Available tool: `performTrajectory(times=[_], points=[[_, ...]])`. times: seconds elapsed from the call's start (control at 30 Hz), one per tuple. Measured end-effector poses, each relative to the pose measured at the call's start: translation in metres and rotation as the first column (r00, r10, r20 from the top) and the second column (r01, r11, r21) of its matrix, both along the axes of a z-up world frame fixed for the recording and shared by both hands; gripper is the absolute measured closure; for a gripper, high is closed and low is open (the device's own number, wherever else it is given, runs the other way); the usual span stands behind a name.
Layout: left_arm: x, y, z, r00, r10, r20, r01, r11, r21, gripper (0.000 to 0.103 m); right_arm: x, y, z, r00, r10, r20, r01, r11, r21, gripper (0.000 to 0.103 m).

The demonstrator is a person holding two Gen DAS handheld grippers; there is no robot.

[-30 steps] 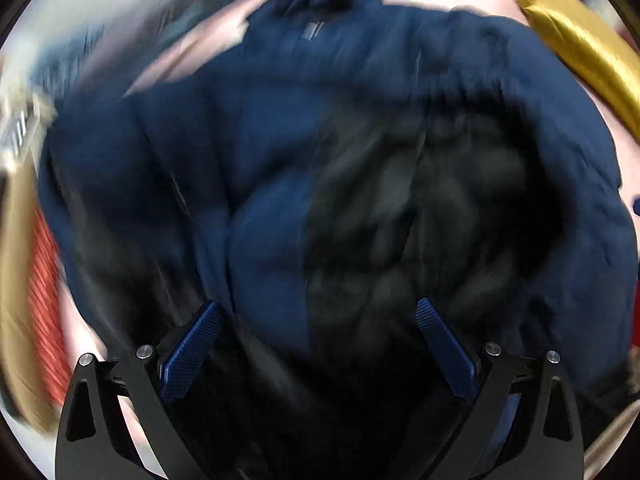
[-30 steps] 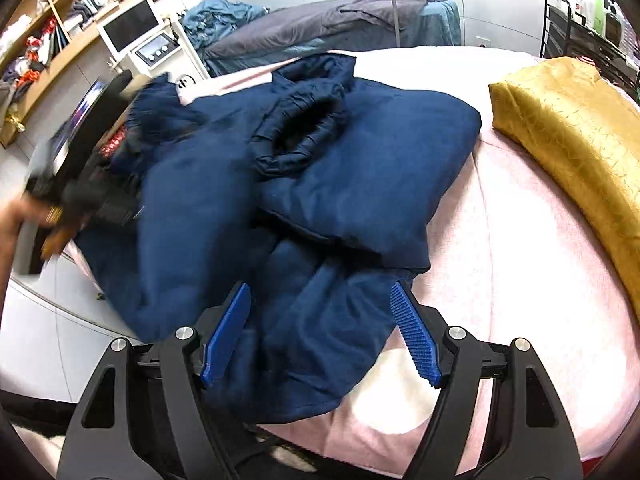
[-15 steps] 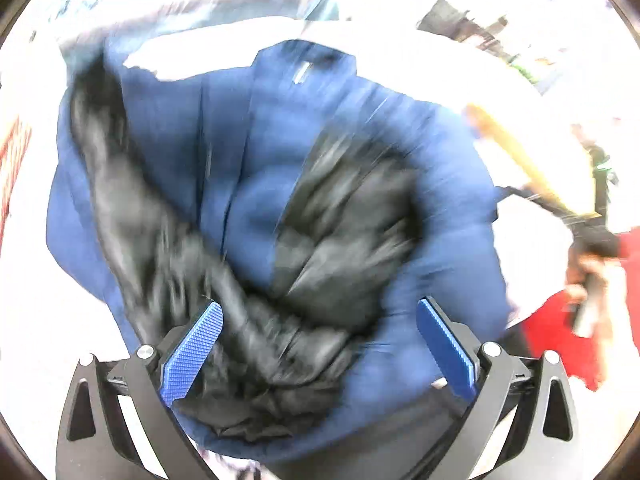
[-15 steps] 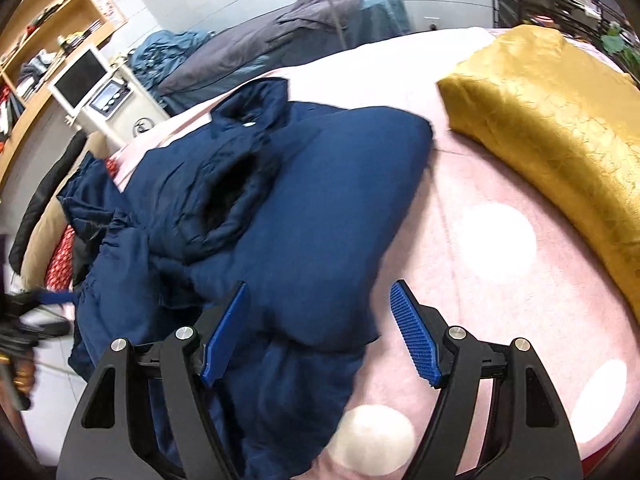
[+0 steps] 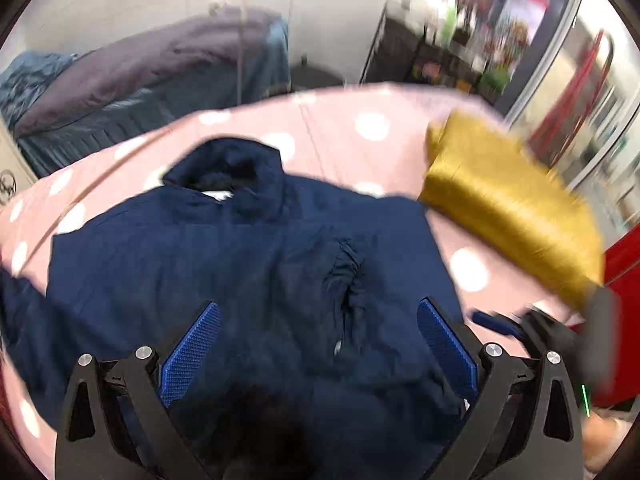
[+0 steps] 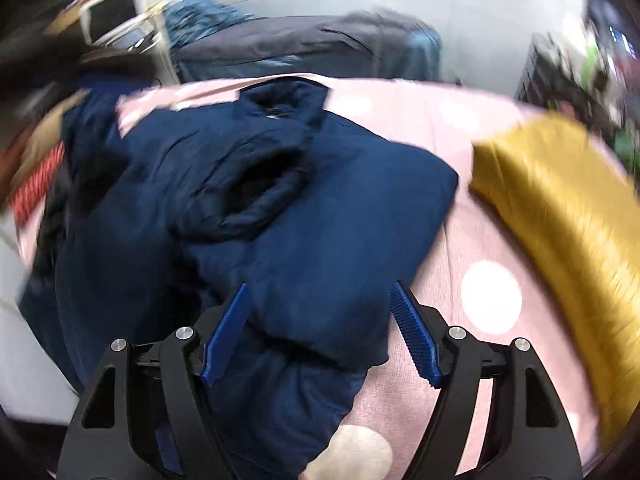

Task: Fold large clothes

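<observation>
A large navy blue padded jacket [image 5: 248,264] lies partly folded on a pink polka-dot bed cover [image 5: 328,136]. Its collar [image 5: 232,168] points away from me. In the right wrist view the jacket [image 6: 328,216] shows a dark sleeve opening [image 6: 260,188] on top. My left gripper [image 5: 316,344] is open and empty, just above the jacket's near part. My right gripper [image 6: 320,332] is open and empty over the jacket's near right edge. The right gripper also shows at the right of the left wrist view [image 5: 532,328].
A gold folded cloth [image 5: 516,216] lies on the bed to the right, also in the right wrist view [image 6: 568,216]. A grey-purple covered bed [image 5: 152,68] stands behind. A black shelf rack [image 5: 440,48] is at the back right. A desk with a monitor [image 6: 112,16] is at the back left.
The left view has swung up from close over the jacket's black lining to a level view of the whole jacket. Both grippers stay open. The right gripper shifted slightly left over the jacket.
</observation>
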State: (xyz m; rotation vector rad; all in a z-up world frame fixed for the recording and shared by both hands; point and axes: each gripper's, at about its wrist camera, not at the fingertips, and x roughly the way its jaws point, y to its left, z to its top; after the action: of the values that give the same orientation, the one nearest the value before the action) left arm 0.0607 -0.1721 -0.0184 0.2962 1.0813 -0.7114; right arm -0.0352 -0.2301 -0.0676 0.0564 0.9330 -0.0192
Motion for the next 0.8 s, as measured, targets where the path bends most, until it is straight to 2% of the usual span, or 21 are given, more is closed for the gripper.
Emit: performTrajectory(times=[0.07, 0.13, 0.17, 0.23, 0.27, 0.33, 0.37, 0.4, 0.43, 0.47, 0.5, 0.53, 0.6, 0.7, 0.8], points=[[0.003, -0.028, -0.020, 1.000, -0.031, -0.003, 0.031, 0.994, 0.108, 0.007, -0.007, 0.016, -0.001, 0.998, 0.062, 0.009, -0.061, 0.995, -0.073, 0.031], [0.008, -0.054, -0.054, 0.998, -0.068, 0.012, 0.063, 0.969, 0.240, 0.009, -0.011, 0.025, -0.002, 0.995, 0.095, 0.016, -0.093, 0.988, -0.120, 0.031], [0.011, -0.057, -0.064, 0.998, -0.069, 0.011, 0.064, 0.960, 0.272, 0.012, -0.012, 0.028, -0.003, 0.994, 0.104, 0.015, -0.101, 0.985, -0.139, 0.031], [0.013, -0.054, -0.087, 0.998, -0.052, -0.025, 0.057, 0.947, 0.316, 0.027, -0.009, 0.031, -0.006, 0.993, 0.115, 0.009, -0.112, 0.981, -0.161, 0.031], [0.017, -0.050, -0.093, 0.998, -0.035, -0.048, 0.048, 0.951, 0.306, 0.030, -0.006, 0.031, -0.010, 0.993, 0.119, 0.003, -0.117, 0.979, -0.170, 0.031], [0.024, -0.035, -0.095, 0.995, 0.010, -0.100, 0.016, 0.966, 0.257, 0.048, 0.001, 0.035, -0.017, 0.991, 0.131, -0.006, -0.129, 0.967, -0.219, 0.031], [0.027, -0.024, -0.094, 0.991, 0.043, -0.128, -0.014, 0.976, 0.218, 0.053, 0.002, 0.038, -0.020, 0.990, 0.140, -0.004, -0.136, 0.958, -0.253, 0.031], [0.030, -0.016, -0.092, 0.988, 0.064, -0.141, -0.036, 0.981, 0.193, 0.066, 0.006, 0.043, -0.024, 0.987, 0.162, 0.004, -0.153, 0.939, -0.309, 0.031], [0.034, -0.005, -0.089, 0.985, 0.098, -0.140, -0.071, 0.980, 0.186, 0.083, 0.009, 0.047, -0.027, 0.984, 0.179, 0.010, -0.165, 0.926, -0.340, 0.031], [0.036, 0.001, -0.086, 0.984, 0.117, -0.134, -0.091, 0.979, 0.185, 0.086, 0.012, 0.051, -0.029, 0.981, 0.192, 0.017, -0.172, 0.913, -0.371, 0.031], [0.040, 0.013, -0.082, 0.982, 0.141, -0.126, -0.119, 0.978, 0.173, 0.087, 0.014, 0.054, -0.030, 0.980, 0.199, 0.027, -0.172, 0.903, -0.393, 0.040], [0.046, 0.024, -0.078, 0.979, 0.163, -0.121, -0.144, 0.978, 0.153, 0.089, 0.016, 0.055, -0.028, 0.977, 0.209, 0.040, -0.176, 0.899, -0.401, 0.064], [0.055, 0.051, -0.062, 0.969, 0.222, -0.104, -0.210, 0.971, 0.118, 0.090, 0.022, 0.051, -0.019, 0.976, 0.211, 0.059, -0.176, 0.916, -0.360, 0.082], [0.064, 0.088, -0.024, 0.955, 0.298, -0.015, -0.296, 0.953, 0.071, 0.092, 0.028, 0.032, 0.008, 0.976, 0.171, 0.135, -0.129, 0.952, -0.279, 0.089], [0.076, 0.123, 0.023, 0.922, 0.377, 0.092, -0.381, 0.924, 0.033, 0.093, 0.035, 0.014, 0.039, 0.968, 0.132, 0.215, -0.058, 0.946, -0.319, 0.093]])
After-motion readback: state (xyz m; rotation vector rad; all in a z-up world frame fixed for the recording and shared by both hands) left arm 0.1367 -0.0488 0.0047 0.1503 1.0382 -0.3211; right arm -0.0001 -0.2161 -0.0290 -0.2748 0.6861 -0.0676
